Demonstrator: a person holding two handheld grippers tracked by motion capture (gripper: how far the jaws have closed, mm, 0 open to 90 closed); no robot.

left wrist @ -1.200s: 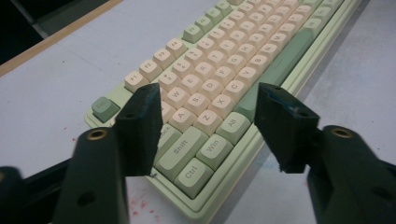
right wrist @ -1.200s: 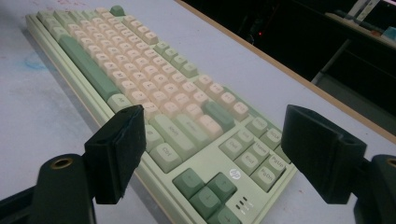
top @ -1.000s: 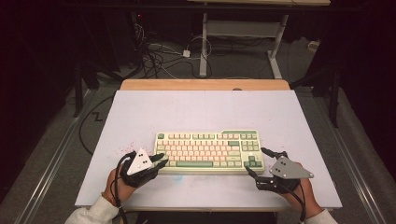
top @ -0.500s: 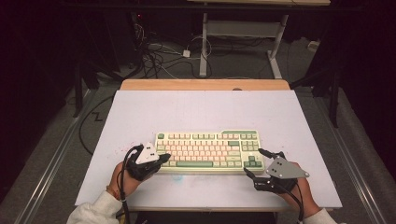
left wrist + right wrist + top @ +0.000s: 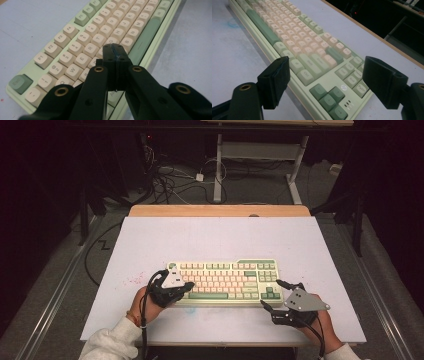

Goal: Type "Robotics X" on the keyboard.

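A pale green keyboard [image 5: 225, 281] with cream keys lies in the near half of the white table. My left gripper [image 5: 188, 286] hovers over its left end. In the left gripper view the keyboard [image 5: 75, 50] lies below that gripper [image 5: 115, 48], whose pads are pressed together with nothing between them, just above the letter keys. My right gripper [image 5: 271, 294] sits at the keyboard's near right corner. In the right gripper view the keyboard [image 5: 312, 52] has its arrow-key end in the wide gap of that gripper [image 5: 329, 75], whose black pads [image 5: 277, 77] touch nothing.
The white table [image 5: 220, 240] has a wooden strip [image 5: 220, 210] along its far edge. Faint red specks [image 5: 131, 281] mark the surface left of the keyboard. Beyond the table, cables [image 5: 175, 180] and metal desk legs [image 5: 218, 165] stand on the dark floor.
My left gripper has moved to the right, from beside the keyboard's left end to over its keys. The right gripper has stayed where it was.
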